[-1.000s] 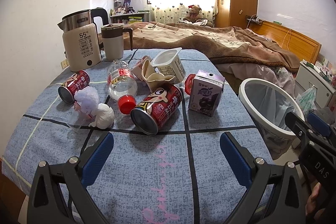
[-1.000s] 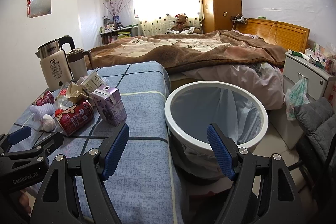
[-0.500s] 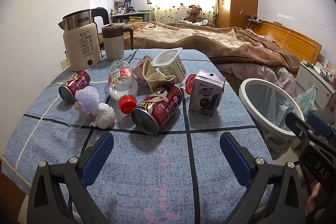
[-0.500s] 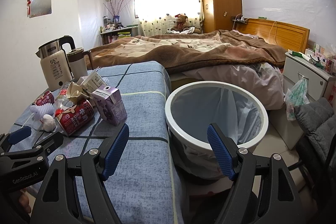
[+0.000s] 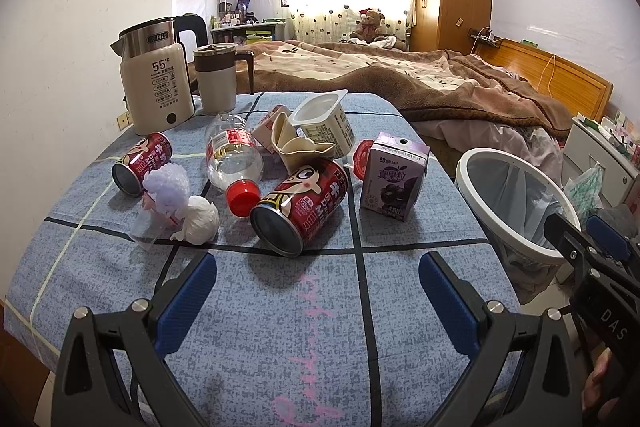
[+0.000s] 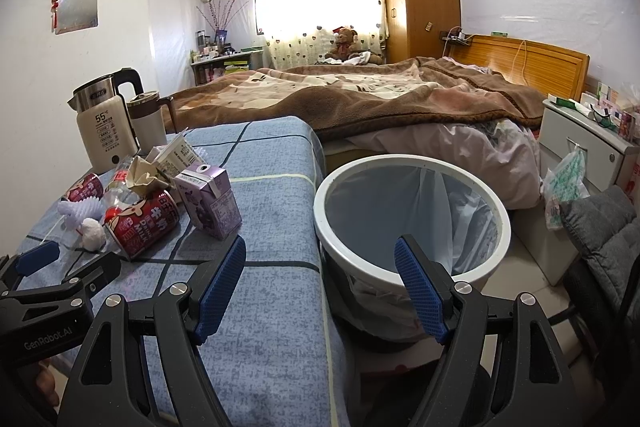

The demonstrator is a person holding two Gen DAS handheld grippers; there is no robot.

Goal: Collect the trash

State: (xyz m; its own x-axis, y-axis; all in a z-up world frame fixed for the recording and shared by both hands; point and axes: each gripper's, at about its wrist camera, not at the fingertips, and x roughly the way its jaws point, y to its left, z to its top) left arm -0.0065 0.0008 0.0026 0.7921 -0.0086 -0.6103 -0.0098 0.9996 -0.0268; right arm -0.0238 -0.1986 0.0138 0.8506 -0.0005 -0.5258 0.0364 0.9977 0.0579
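Note:
Trash lies on a blue checked tablecloth (image 5: 280, 327): a large red milk can (image 5: 300, 205) on its side, a smaller red can (image 5: 140, 163), a clear bottle with a red cap (image 5: 234, 163), a purple juice carton (image 5: 394, 181), a yoghurt cup (image 5: 324, 123), crumpled paper (image 5: 298, 147) and white tissue balls (image 5: 180, 203). My left gripper (image 5: 318, 291) hovers open just short of the large can, nothing in it. My right gripper (image 6: 320, 283) is open and empty at the table's right edge, in front of the white bin (image 6: 412, 223) with its liner.
A kettle (image 5: 154, 79) and a lidded mug (image 5: 218, 77) stand at the table's far left by the wall. A bed with a brown blanket (image 6: 380, 95) lies beyond. A nightstand (image 6: 584, 143) and a grey chair (image 6: 604, 231) are to the right of the bin.

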